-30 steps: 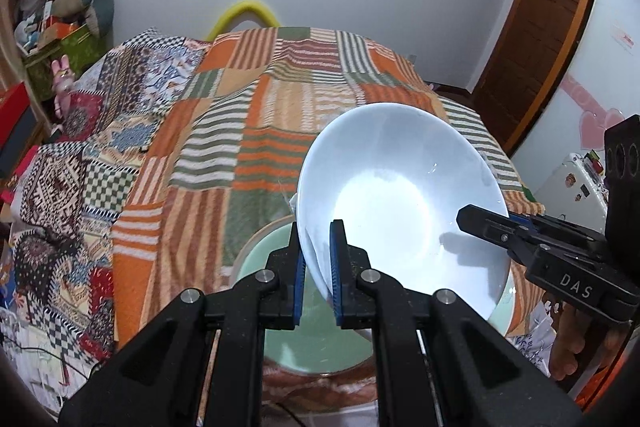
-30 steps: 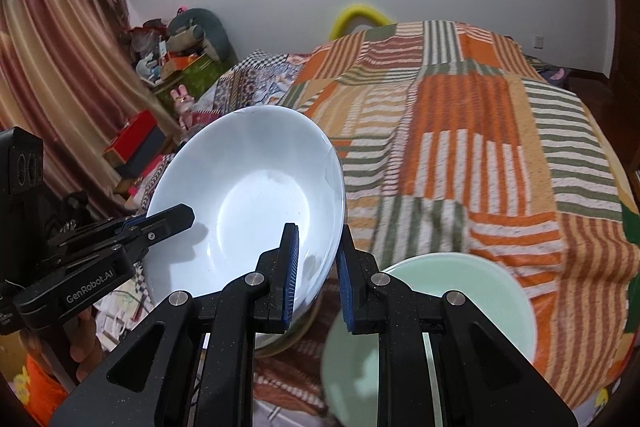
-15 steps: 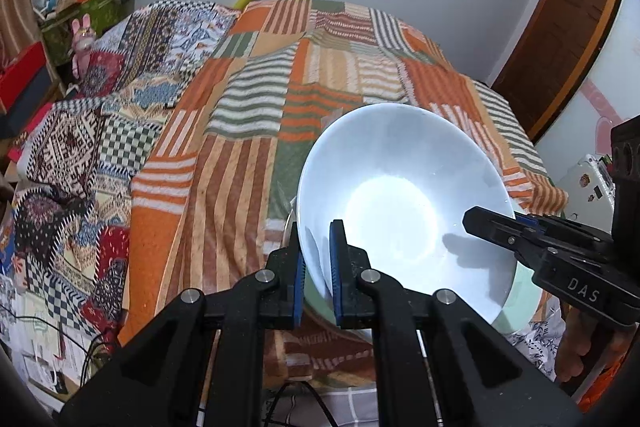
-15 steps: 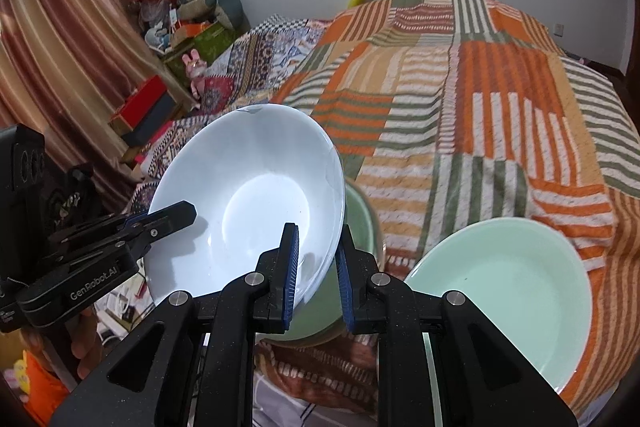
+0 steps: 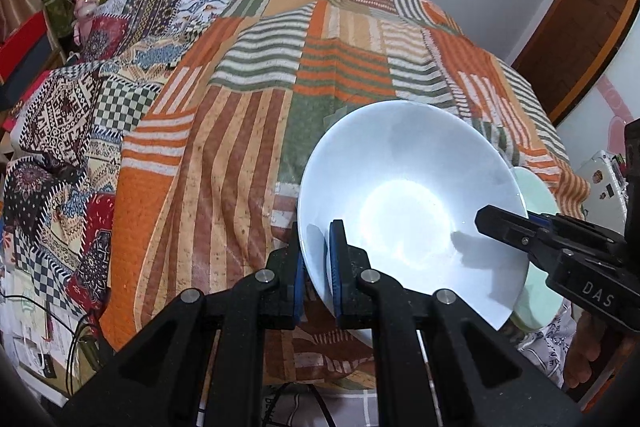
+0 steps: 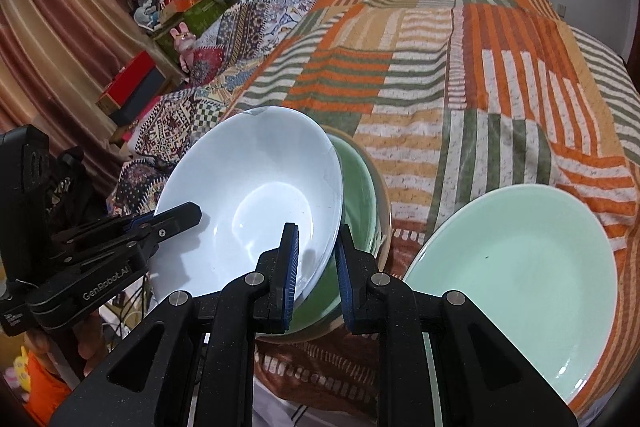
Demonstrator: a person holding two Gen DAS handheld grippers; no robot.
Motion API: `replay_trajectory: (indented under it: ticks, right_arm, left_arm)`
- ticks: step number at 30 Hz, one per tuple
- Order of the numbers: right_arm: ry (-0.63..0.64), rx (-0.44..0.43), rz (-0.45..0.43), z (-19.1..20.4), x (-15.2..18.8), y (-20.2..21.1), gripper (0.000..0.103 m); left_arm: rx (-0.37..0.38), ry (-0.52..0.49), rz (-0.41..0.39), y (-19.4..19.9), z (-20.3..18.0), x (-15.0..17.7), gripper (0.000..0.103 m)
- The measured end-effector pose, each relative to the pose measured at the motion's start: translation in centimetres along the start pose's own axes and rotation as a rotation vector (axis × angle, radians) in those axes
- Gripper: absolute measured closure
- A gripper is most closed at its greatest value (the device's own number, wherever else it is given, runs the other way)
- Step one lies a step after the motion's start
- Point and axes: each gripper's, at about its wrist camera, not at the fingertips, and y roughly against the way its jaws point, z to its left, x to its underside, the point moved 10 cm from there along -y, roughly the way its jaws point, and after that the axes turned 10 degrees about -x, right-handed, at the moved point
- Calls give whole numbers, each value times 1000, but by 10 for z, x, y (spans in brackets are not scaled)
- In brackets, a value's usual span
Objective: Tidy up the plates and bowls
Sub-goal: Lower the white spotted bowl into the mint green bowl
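Observation:
A white bowl is held tilted over the near edge of the bed. My left gripper is shut on its left rim. My right gripper straddles the opposite rim of the white bowl, and its jaws have spread a little, so the grip looks loosened. The white bowl hangs just above a green bowl with a tan rim. A pale mint plate lies on the bed to the right; a sliver of it shows in the left wrist view.
The bed is covered by an orange, green and cream striped patchwork blanket, with a patterned quilt on its left side. Boxes and soft toys stand by the curtain. A wooden door is at the right.
Both grippers carried the white bowl leftward, off the mint plate and over the green bowl. The right gripper's jaws have widened slightly on the rim.

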Motion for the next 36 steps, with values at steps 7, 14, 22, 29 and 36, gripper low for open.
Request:
replay_trajectory:
  ticks: [7, 14, 22, 29, 36]
  right_arm:
    - [13, 14, -10, -3, -4, 0, 86]
    - [87, 69, -4, 0, -6, 0, 87]
    - [135, 126, -19, -1, -11, 4, 87]
    - [115, 66, 7, -3, -14, 5, 81]
    - [174, 135, -70, -1, -21, 28, 57]
  left_arm:
    - [-18, -9, -9, -5, 1, 1, 93]
    - [-53, -39, -16, -8, -1, 1, 92]
    - [-41, -54, 2, -9, 0, -4, 69]
    - [-28, -52, -35, 3, 0, -11, 65]
    - [8, -42, -66, 21, 4, -11, 65]
